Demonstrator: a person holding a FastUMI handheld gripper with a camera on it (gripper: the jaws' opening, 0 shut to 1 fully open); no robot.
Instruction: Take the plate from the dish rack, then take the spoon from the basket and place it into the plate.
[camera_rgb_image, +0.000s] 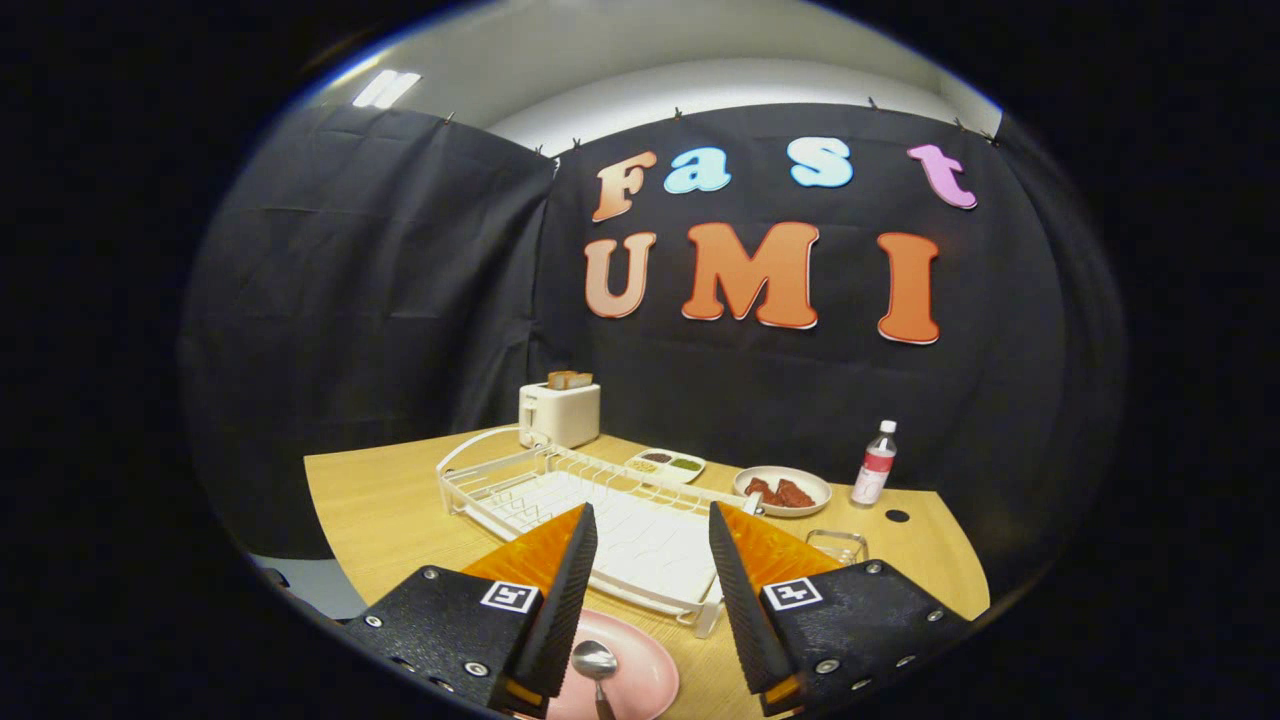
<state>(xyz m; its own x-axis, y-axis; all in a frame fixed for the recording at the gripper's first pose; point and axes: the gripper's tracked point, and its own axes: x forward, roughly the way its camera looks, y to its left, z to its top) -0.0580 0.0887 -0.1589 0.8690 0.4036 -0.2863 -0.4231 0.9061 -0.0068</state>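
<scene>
- Hovering above the near edge of the wooden table (400, 500), the gripper (652, 525) pointed forward and slightly downward, its two fingers spread wide apart and grasping nothing.
- The left finger (565, 590) and the right finger (735, 590) stood level with each other, with a broad gap between them.
- The pink plate (645, 675) lay flat on the table below the gap, close in under the fingers and partly covered by the left one.
- The metal spoon (595, 662) rested in the plate, bowl facing up and pointing away, just beside the inner edge of the left finger and not touched by either finger.
- The white dish rack (500, 480) stood just ahead of the fingertips, its wire floor showing through the gap between them.
- A small clear container (838, 545) sat beyond the right finger, near the rack's corner.
- Farther beyond the rack stood a white toaster (560, 412) with toast in its slots, ahead of the left finger.
- A divided tray (665, 465) with small portions of food sat behind the rack, and a round plate of reddish food (783, 490) lay beyond the right finger.
- A bottle (875, 463) with a red label stood upright farther off past the right finger.
</scene>
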